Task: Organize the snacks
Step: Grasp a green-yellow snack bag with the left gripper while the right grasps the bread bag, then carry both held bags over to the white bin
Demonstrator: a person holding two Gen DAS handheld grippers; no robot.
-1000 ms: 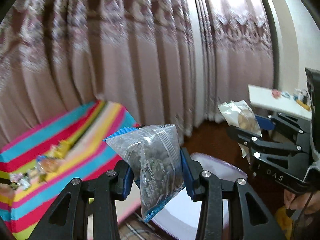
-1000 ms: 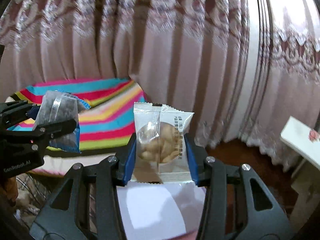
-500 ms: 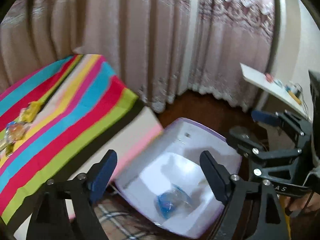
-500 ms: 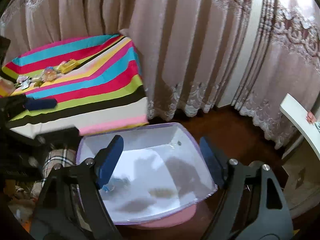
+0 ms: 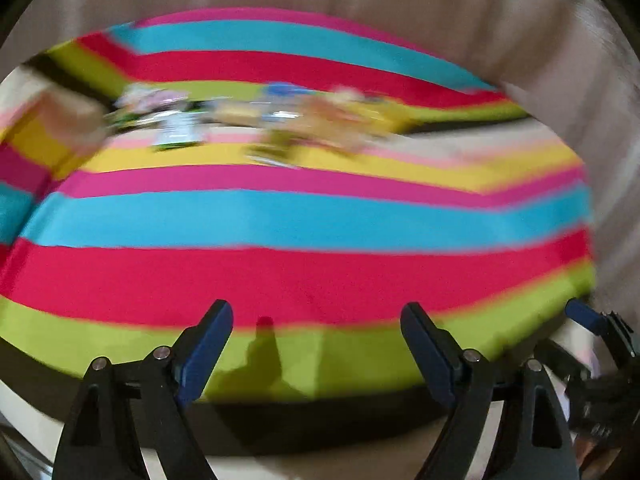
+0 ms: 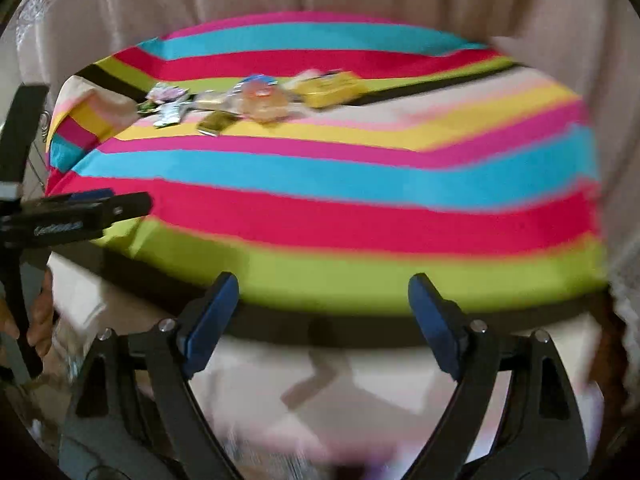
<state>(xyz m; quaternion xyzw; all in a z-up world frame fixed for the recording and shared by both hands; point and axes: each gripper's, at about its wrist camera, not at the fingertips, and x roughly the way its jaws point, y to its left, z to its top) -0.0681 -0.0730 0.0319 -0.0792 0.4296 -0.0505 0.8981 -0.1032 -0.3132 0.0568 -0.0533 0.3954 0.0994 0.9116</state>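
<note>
— Step in hand? Left gripper (image 5: 316, 354) and right gripper (image 6: 322, 322) both spread wide, empty, facing the bright striped cloth table (image 6: 340, 216).

— Reaching. Small wrapped snacks (image 6: 256, 98) clustered at far edge. Next: advance, straddle one packet, pinch.

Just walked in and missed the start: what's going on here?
A person holding two grippers is sorting snacks. Right now the left gripper and right gripper are both open and empty, facing the striped cloth. A cluster of snack packets lies at its far side, untouched.
</note>
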